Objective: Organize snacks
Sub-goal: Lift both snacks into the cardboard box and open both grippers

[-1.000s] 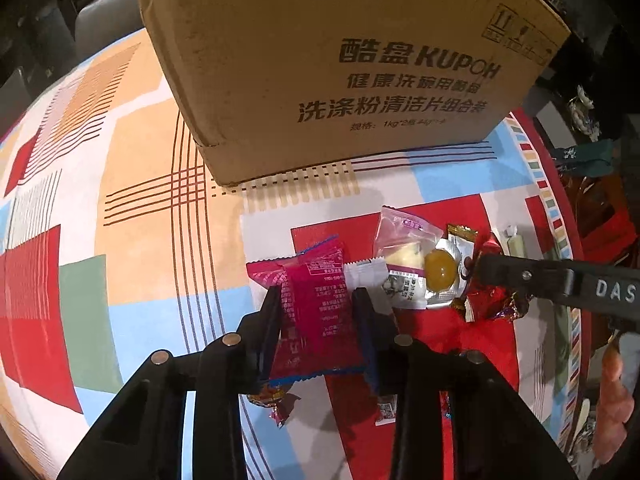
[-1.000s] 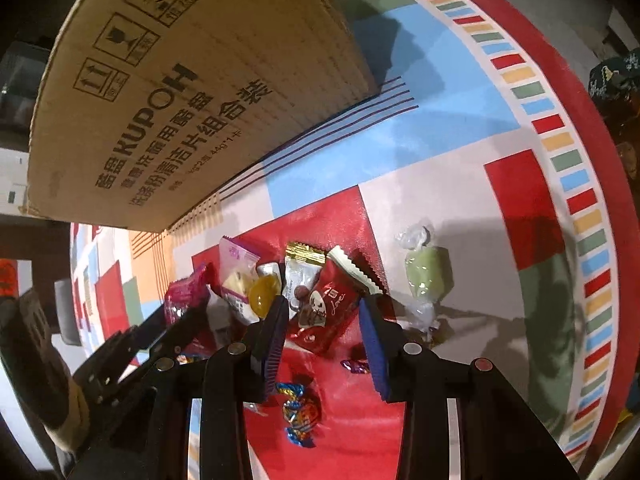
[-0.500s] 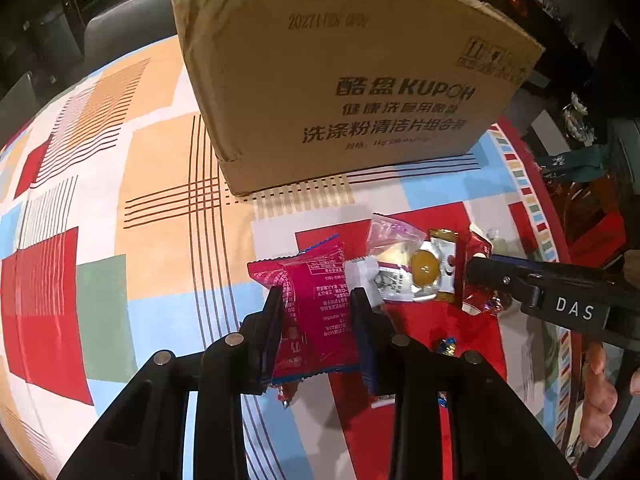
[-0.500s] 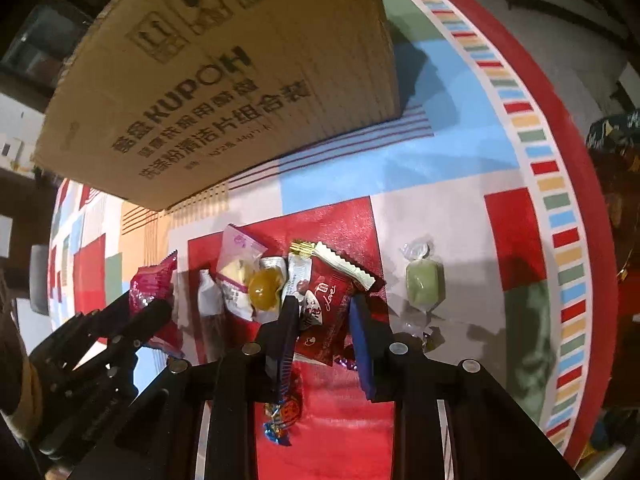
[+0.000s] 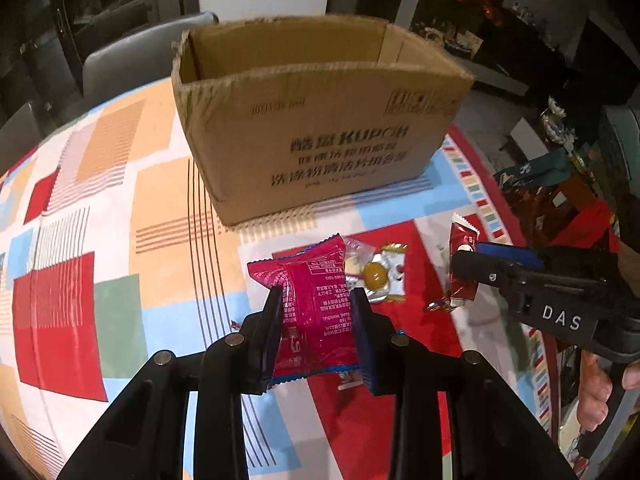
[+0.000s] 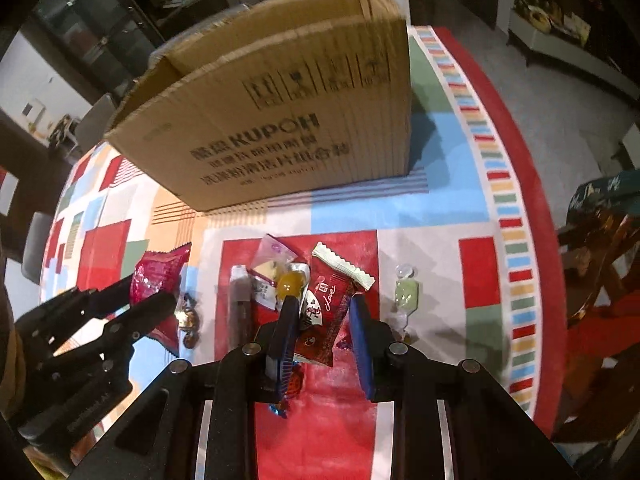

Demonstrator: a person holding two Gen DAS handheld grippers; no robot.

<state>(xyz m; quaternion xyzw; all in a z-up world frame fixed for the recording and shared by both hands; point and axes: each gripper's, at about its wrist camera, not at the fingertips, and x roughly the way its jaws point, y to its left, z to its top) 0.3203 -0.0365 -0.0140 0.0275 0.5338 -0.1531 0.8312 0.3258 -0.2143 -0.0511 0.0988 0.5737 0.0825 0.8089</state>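
Left fingers [image 5: 316, 320]: clamped on pink snack packet [image 5: 312, 300], long axis along fingers.
Right fingers [image 6: 324, 320]: pinching red snack packet [image 6: 326, 308].
Cardboard box [image 5: 320, 120]: ahead, beyond both, open-topped; left nearer.

Light: warm indoor light is cast from above; the room behind is left dim.
Shadows: a soft one is thrown beside the cardboard box [image 6: 280, 112].
Blur: box lettering is smeared.
Distortion: edges are bent, corners blackened.
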